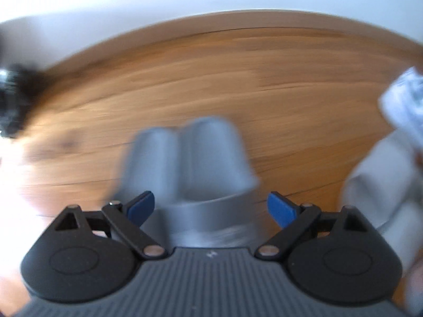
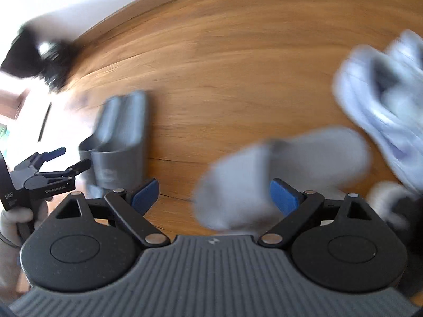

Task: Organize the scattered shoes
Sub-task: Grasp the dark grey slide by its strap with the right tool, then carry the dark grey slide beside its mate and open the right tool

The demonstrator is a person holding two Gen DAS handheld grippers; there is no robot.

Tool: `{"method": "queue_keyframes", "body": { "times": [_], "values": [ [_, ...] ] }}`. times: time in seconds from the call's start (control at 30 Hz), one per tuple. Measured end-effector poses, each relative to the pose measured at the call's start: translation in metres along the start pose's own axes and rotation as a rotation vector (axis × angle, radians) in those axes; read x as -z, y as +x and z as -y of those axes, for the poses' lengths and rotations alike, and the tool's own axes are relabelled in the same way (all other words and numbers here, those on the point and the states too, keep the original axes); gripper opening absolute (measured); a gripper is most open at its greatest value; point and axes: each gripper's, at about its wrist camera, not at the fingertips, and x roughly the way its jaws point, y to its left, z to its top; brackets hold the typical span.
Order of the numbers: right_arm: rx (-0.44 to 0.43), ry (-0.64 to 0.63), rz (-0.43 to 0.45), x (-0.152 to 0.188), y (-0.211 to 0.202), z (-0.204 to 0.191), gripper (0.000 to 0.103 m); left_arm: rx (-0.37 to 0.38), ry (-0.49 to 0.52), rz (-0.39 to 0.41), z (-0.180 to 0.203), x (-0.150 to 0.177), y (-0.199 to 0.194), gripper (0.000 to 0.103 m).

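Observation:
A pair of dark grey slippers lies side by side on the wooden floor, blurred, just ahead of my left gripper. Its blue pads stand wide apart and touch nothing. The right wrist view shows the same pair with the left gripper open beside it, at its left. A light grey slipper lies in front of my right gripper, which is open too, its pads not pressing on it. A white sneaker lies at the right.
A black object stands by the white wall at the far left. A gloved hand holds the left gripper. Pale shoes lie at the right edge of the left wrist view. Another blurred shoe is at the lower right.

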Motion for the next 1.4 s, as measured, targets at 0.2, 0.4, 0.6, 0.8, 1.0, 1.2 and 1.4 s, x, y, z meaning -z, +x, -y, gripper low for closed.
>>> {"method": "queue_keyframes", "body": {
  "times": [0.2,0.4,0.6,0.8,1.0,1.2,1.4],
  "values": [
    [-0.119,-0.43,-0.026,-0.046,0.092,-0.143,0.092,-0.13,-0.191,-0.082,-0.094,0.012,-0.089,0.094],
    [-0.163,-0.84,-0.015,-0.017,0.17,-0.267,0.092,-0.037,-0.51,0.177,-0.137,0.075,-0.157,0.098],
    [0.019,-1.08,-0.052,0.032,0.246,-0.311,0.093,-0.006,-0.516,0.09,-0.147,0.11,-0.145,0.098],
    [0.064,-1.314,0.009,0.096,0.247,-0.316,0.08,0.09,-0.47,0.109,-0.142,0.123,-0.15,0.098],
    [0.076,-1.378,-0.027,0.125,0.25,-0.331,0.083,0.102,-0.491,0.095,-0.145,0.121,-0.145,0.098],
    [-0.022,-1.305,0.047,0.107,0.198,-0.339,0.099,0.127,-0.448,0.166,-0.133,0.127,-0.162,0.098],
    [0.057,-1.291,0.096,0.084,0.148,-0.32,0.101,0.085,-0.43,0.215,-0.131,0.128,-0.186,0.098]
  ]
}}
